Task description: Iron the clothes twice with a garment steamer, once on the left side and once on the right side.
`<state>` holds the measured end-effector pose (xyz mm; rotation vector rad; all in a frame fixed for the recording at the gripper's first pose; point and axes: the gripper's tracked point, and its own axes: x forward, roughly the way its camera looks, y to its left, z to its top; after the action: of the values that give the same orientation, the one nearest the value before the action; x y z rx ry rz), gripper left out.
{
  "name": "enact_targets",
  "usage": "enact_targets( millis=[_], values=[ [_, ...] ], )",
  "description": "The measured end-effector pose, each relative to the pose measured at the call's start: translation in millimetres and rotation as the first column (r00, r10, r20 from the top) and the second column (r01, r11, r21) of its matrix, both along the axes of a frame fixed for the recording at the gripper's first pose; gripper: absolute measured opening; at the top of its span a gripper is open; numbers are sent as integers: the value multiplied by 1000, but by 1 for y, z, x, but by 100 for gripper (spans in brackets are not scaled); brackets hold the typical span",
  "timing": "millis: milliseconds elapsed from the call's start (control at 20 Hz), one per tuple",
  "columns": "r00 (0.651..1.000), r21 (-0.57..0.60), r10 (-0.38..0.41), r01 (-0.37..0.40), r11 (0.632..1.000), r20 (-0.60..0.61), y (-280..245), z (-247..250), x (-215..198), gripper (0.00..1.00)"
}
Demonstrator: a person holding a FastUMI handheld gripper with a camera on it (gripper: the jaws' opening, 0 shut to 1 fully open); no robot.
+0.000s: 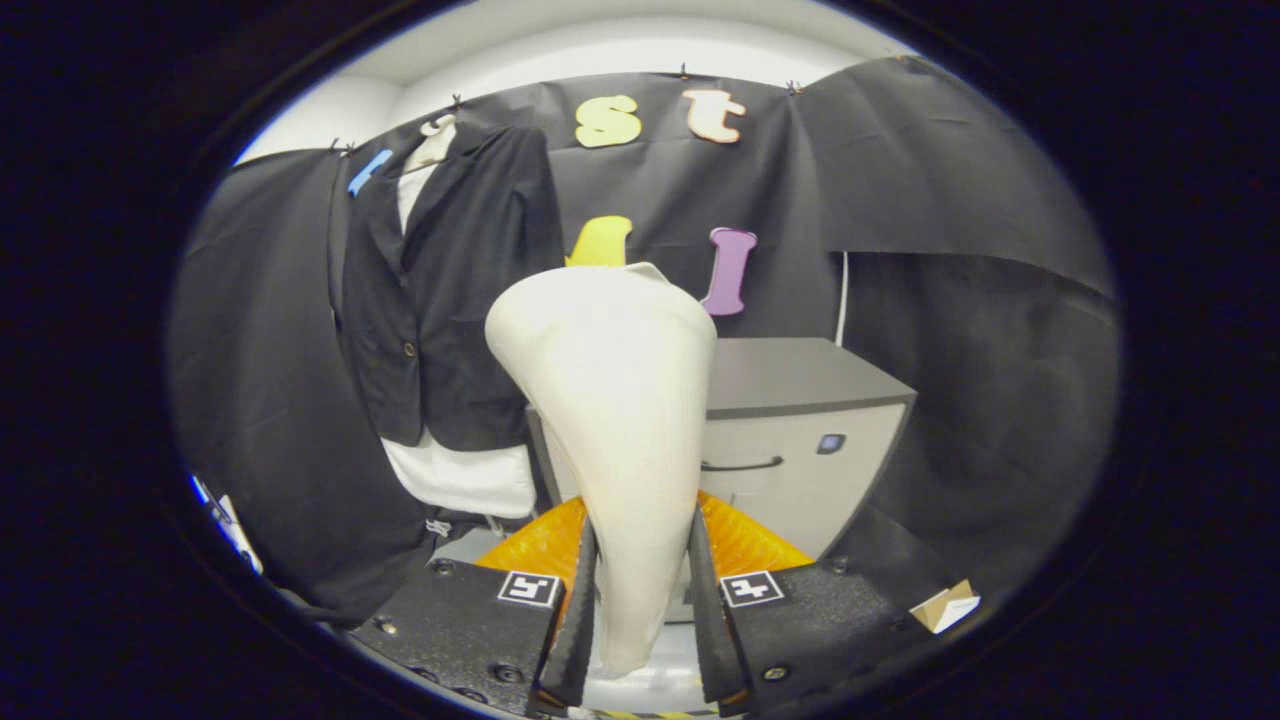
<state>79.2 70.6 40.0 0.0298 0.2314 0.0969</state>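
The gripper [640, 590] has both fingers clamped on the handle of the cream garment steamer [615, 400], whose long axis runs up and away from the fingers, head on top. The black jacket [450, 290], over a white shirt, hangs on the booth wall at about ten o'clock from the steamer head, beyond it, not touching. Behind stands a grey cabinet [800, 420]. No readable writing or brand shows.

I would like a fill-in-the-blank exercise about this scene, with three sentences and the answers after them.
1. The gripper holds the cream steamer between its ____.
2. The black jacket hangs over a ____ shirt.
3. Beyond the steamer stands a grey cabinet with one ____ on its front.

Missing words: jaws; white; handle
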Motion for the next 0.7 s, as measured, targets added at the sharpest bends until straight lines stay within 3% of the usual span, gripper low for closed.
enact_targets(
  millis=[250, 700],
  values=[
    [1000, 37, 11, -10, 999, -28, -53, -35, -39, 45],
    [999, 40, 23, -21, 999, -49, -79, -93, -99, 45]
  ],
)
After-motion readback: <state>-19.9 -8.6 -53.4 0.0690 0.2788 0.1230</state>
